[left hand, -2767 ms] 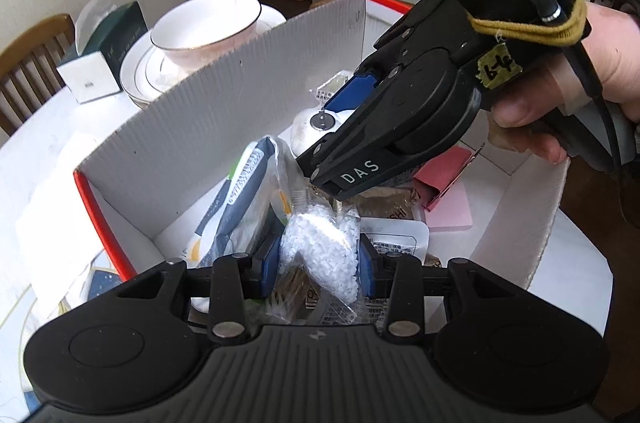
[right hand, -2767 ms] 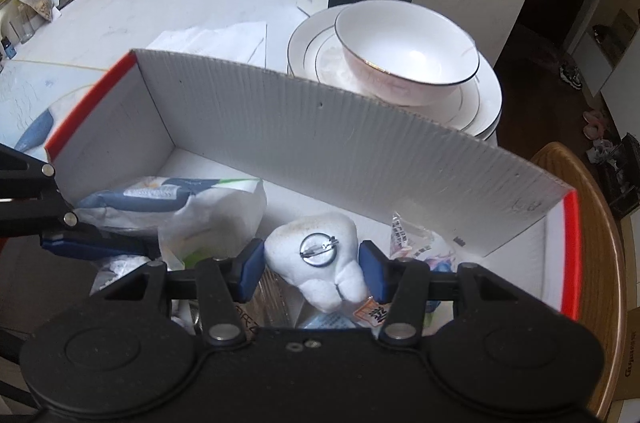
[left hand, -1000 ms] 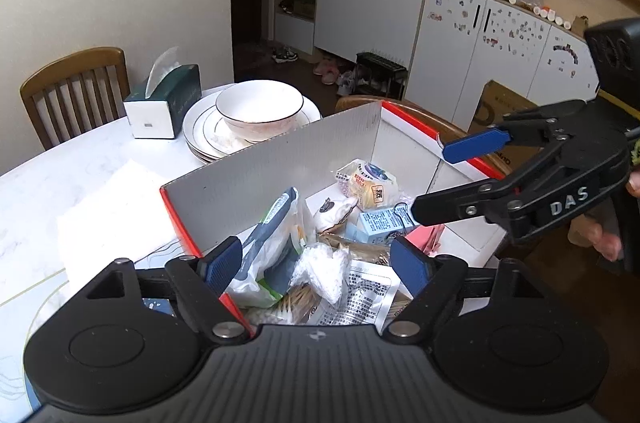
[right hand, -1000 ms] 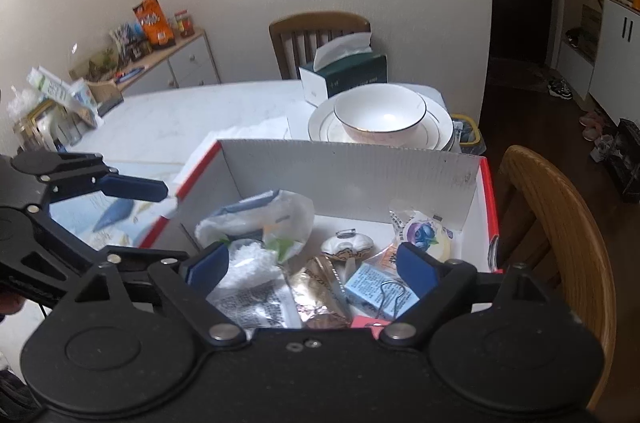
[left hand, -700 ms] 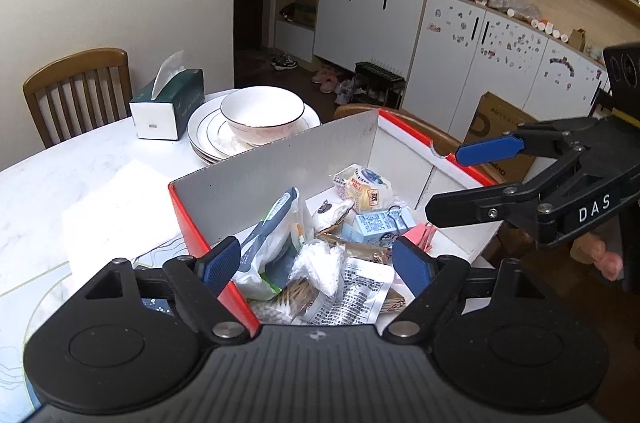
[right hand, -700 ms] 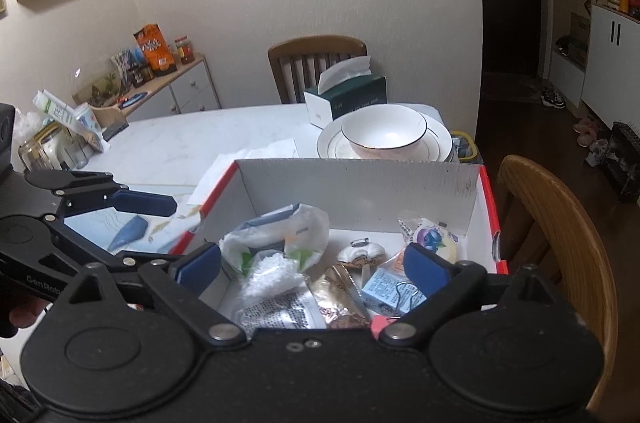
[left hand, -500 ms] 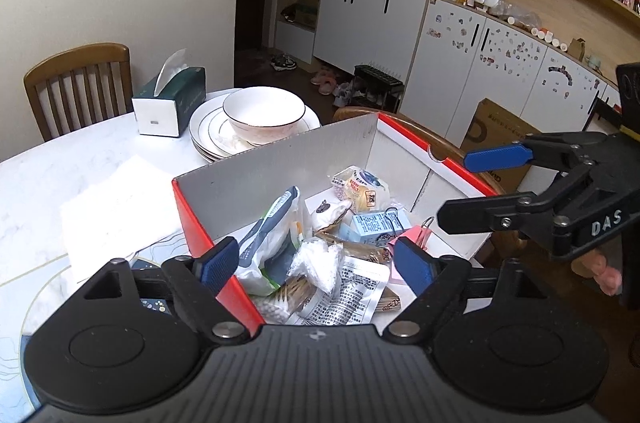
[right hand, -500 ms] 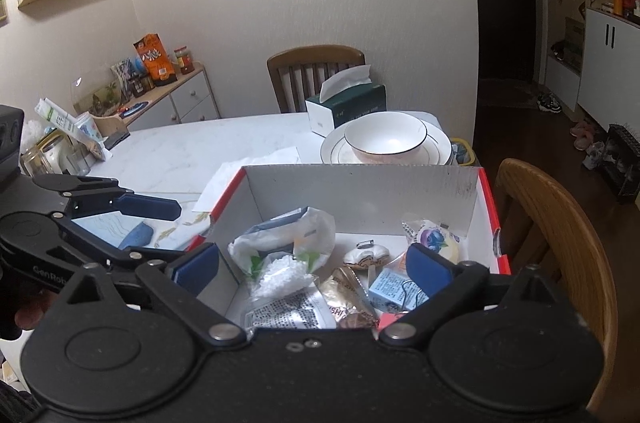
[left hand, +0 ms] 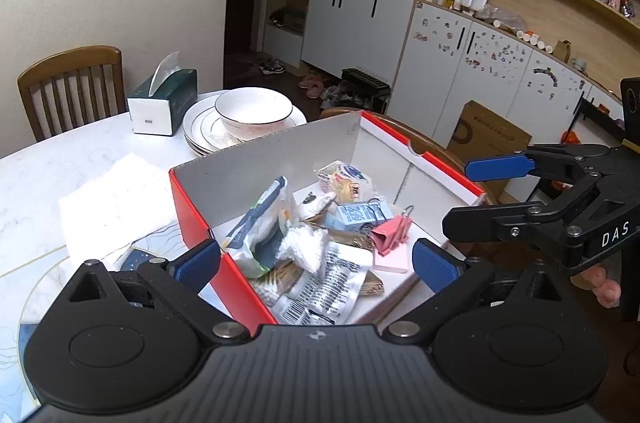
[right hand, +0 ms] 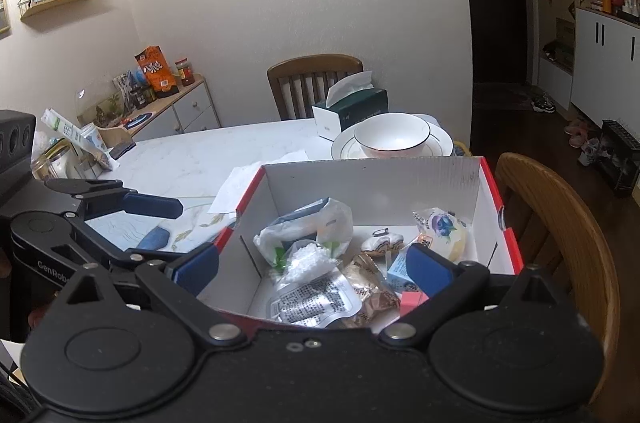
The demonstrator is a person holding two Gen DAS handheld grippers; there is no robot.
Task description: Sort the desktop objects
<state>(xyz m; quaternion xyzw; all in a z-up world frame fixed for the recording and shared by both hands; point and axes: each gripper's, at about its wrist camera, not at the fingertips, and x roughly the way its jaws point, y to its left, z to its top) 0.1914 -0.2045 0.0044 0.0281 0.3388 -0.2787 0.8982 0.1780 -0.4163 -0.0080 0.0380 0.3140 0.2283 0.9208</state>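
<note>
A red-and-white cardboard box stands on the marble table and holds the sorted things. In it lie a white, blue and green plastic bag, a clear packet of white bits, a printed foil sachet, a pink binder clip, a small blue carton and a round wrapped snack. My left gripper hovers before the box's near corner. Its jaws are opening and hold nothing. My right gripper is open and empty above the box's near edge, also seen as the right gripper.
Behind the box a white bowl sits on stacked plates, next to a green tissue box. White paper lies left of the box. A wooden chair stands close to the box's right side. Another chair is at the far table edge.
Both grippers have drawn back and up from inside the box and spread their jaws wide. The packet of white bits and the white pin-backed item now lie loose in the box.
</note>
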